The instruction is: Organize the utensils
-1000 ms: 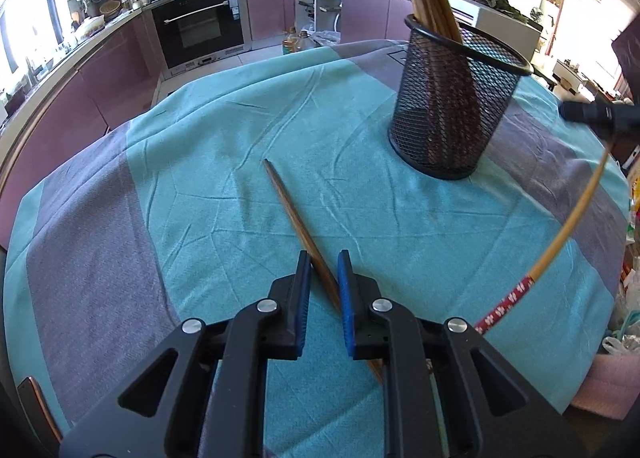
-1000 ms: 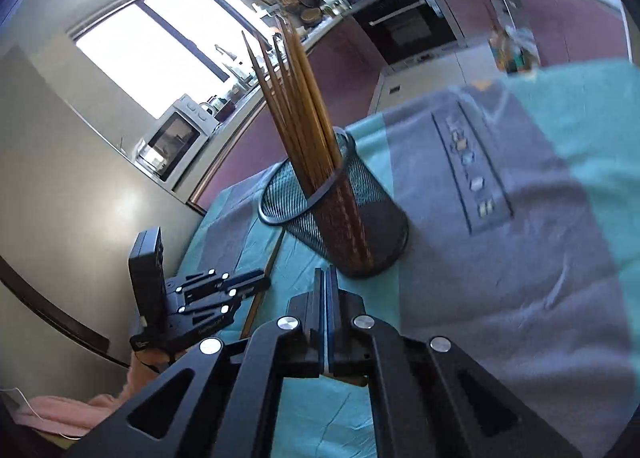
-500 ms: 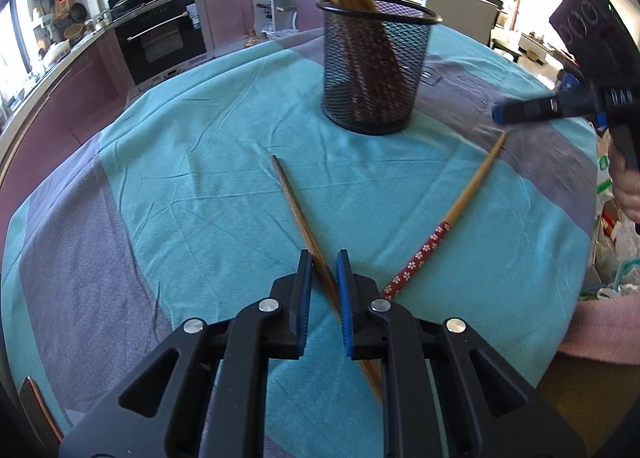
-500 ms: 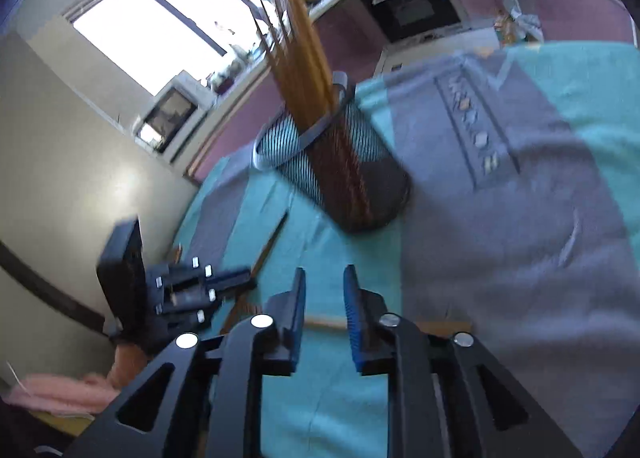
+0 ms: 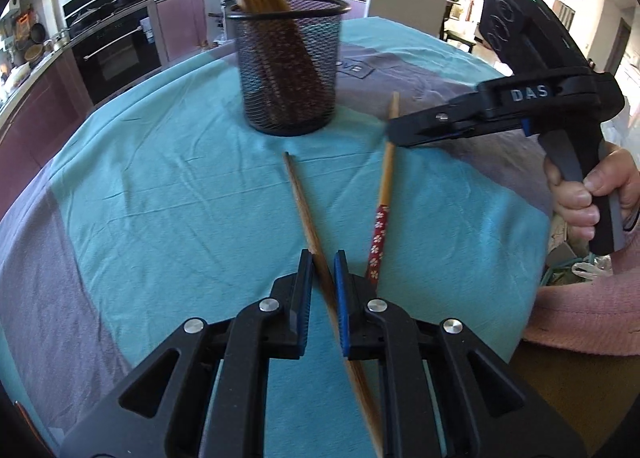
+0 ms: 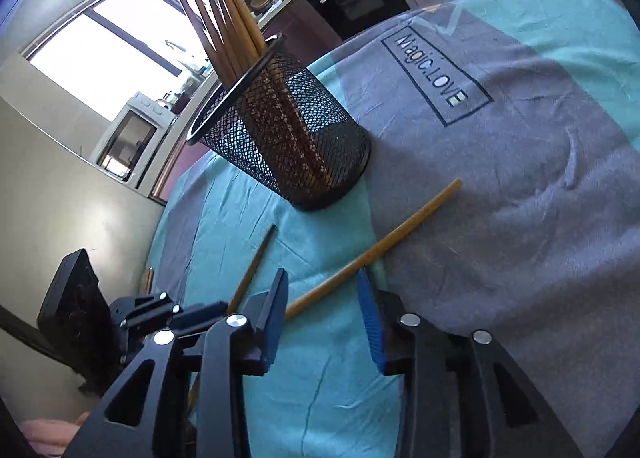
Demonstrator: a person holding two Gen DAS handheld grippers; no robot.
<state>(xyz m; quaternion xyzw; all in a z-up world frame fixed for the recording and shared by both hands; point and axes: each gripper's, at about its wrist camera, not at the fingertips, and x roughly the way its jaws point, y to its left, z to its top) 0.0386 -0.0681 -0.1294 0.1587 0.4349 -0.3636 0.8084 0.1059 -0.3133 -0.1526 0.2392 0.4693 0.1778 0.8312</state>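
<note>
A black mesh holder (image 5: 289,69) with several chopsticks stands on the table; it also shows in the right wrist view (image 6: 288,129). A dark brown chopstick (image 5: 304,205) lies on the teal cloth and runs between the pads of my left gripper (image 5: 323,258), whose jaws are narrowly apart around it. A light chopstick with a red flowered end (image 5: 385,185) lies beside it. My right gripper (image 6: 323,286) is open above that light chopstick (image 6: 380,246), and shows from the side in the left wrist view (image 5: 394,133).
The round table wears a teal and grey cloth (image 5: 160,197) with a printed label (image 6: 436,77). Kitchen counters and an oven (image 5: 112,53) stand behind. A pink sleeve (image 5: 580,310) is at the table's right edge.
My right gripper let go of the light chopstick, which now lies on the cloth, and its jaws opened wide. The left view swung toward the holder, still over the dark chopstick.
</note>
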